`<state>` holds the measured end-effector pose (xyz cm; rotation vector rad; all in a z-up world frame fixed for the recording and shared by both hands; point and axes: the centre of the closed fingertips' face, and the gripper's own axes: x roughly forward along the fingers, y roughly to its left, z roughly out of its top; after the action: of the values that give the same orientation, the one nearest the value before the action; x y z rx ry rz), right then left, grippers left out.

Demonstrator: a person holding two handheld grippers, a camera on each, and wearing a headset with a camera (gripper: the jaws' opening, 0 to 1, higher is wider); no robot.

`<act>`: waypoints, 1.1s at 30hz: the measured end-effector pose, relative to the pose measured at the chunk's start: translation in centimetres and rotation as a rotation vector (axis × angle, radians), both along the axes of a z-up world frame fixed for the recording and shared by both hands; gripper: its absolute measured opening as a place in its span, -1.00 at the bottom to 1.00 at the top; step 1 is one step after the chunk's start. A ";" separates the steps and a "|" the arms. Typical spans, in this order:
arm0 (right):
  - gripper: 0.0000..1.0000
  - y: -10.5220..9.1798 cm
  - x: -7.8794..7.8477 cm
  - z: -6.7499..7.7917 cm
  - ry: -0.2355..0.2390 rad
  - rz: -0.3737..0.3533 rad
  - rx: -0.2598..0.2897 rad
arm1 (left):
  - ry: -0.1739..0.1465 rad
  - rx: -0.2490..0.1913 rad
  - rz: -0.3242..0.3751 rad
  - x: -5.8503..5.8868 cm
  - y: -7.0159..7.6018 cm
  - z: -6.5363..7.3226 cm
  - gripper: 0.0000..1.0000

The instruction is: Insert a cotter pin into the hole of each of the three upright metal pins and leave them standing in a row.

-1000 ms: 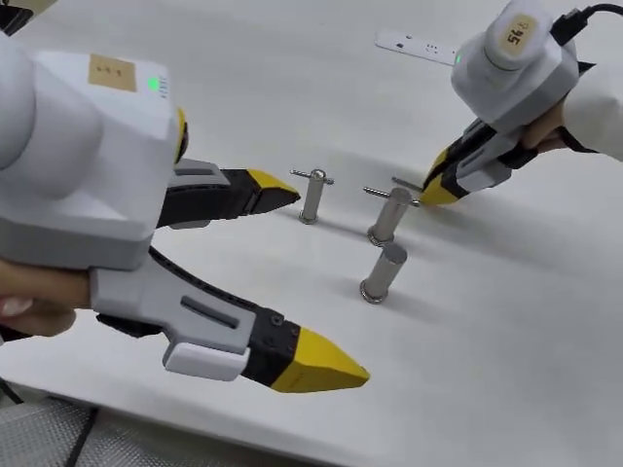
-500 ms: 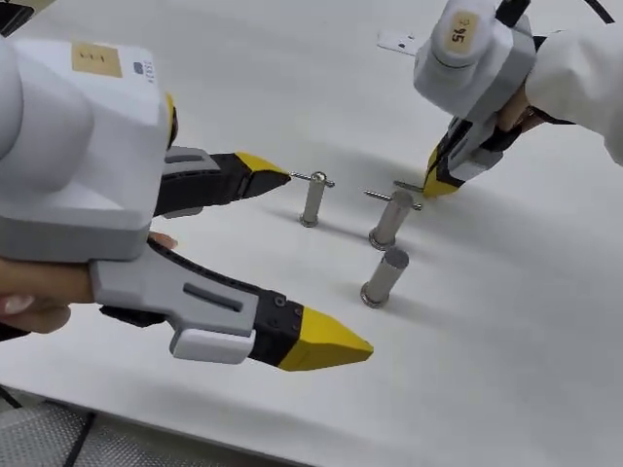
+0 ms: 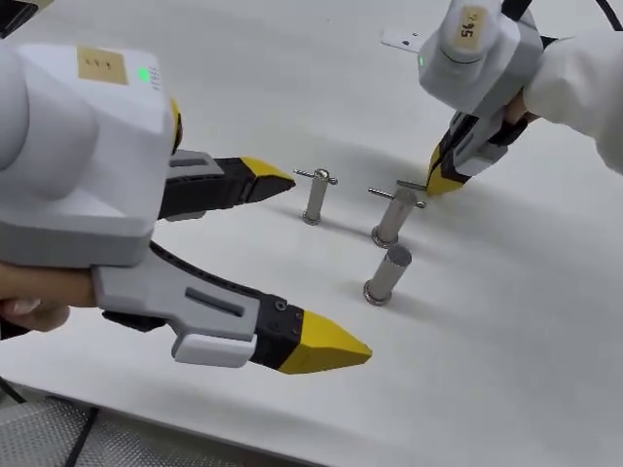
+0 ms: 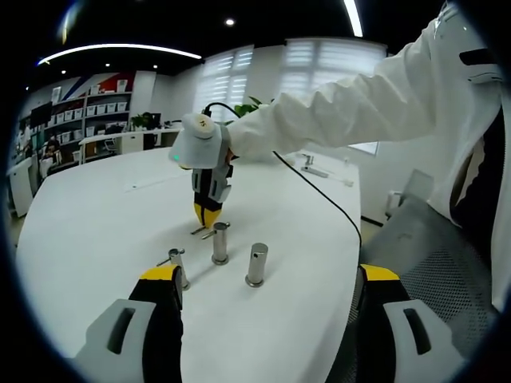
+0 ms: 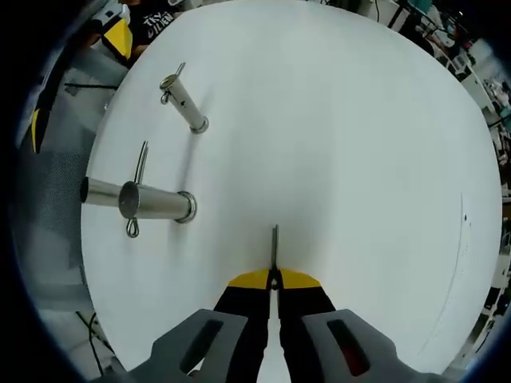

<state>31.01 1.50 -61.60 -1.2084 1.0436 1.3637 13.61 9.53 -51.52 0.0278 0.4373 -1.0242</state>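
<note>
Metal cotter pin (image 5: 274, 247) pinched in the right claw (image 5: 274, 277), jutting forward.

Up at one o'clock in the head view, a tan sticker (image 3: 471, 21) on top of the right gripper (image 3: 443, 183) shows tilted digits that read like 95. Over at ten o'clock, the tan label (image 3: 100, 66) on the left gripper (image 3: 321, 265) has small print, too tiny to read.

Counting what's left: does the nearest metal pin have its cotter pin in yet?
Out: the nearest metal pin stands upright with nothing through its top; the right gripper holds a cotter pin.
</note>
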 end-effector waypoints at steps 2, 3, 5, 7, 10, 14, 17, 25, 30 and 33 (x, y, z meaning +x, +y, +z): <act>-1.00 0.0 0.0 -0.1 -0.002 -0.007 0.005 | 0.009 -0.010 -0.003 -0.1 -0.1 0.0 0.75; -1.00 0.1 0.2 -0.1 -0.005 -0.007 0.009 | 0.015 -0.021 0.002 -0.1 -0.1 0.0 0.73; -1.00 0.0 0.2 -0.1 -0.009 -0.011 0.011 | 0.017 -0.021 0.009 -0.1 -0.1 0.0 0.70; -1.00 0.0 0.2 -0.1 -0.011 -0.017 0.015 | 0.016 -0.013 0.007 -0.2 -0.1 -0.1 0.70; -1.00 0.0 -0.1 0.0 -0.004 -0.058 0.023 | 0.019 -0.012 0.010 -0.2 0.0 -0.1 0.70; -1.00 -0.1 -0.5 0.2 0.004 -0.065 0.040 | 0.024 0.027 0.019 -0.1 0.4 -0.8 0.68; -1.00 -0.4 -0.7 0.2 -0.004 -0.065 0.048 | 0.043 0.018 0.030 -0.1 0.6 -1.0 0.66; -1.00 -1.1 -1.4 1.2 -0.027 -0.100 0.119 | 0.053 0.009 0.040 0.0 0.3 -0.9 0.65; -1.00 -1.1 -1.7 2.6 -0.072 -0.122 0.195 | 0.052 0.010 0.045 0.3 0.2 -0.8 0.65; -1.00 -1.4 -2.1 3.5 -0.106 -0.131 0.231 | 0.048 0.012 0.045 0.4 0.2 -0.6 0.64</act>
<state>28.94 0.12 -58.07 -1.0121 0.8498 1.2657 14.05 9.74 -52.16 0.0038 0.4861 -0.9801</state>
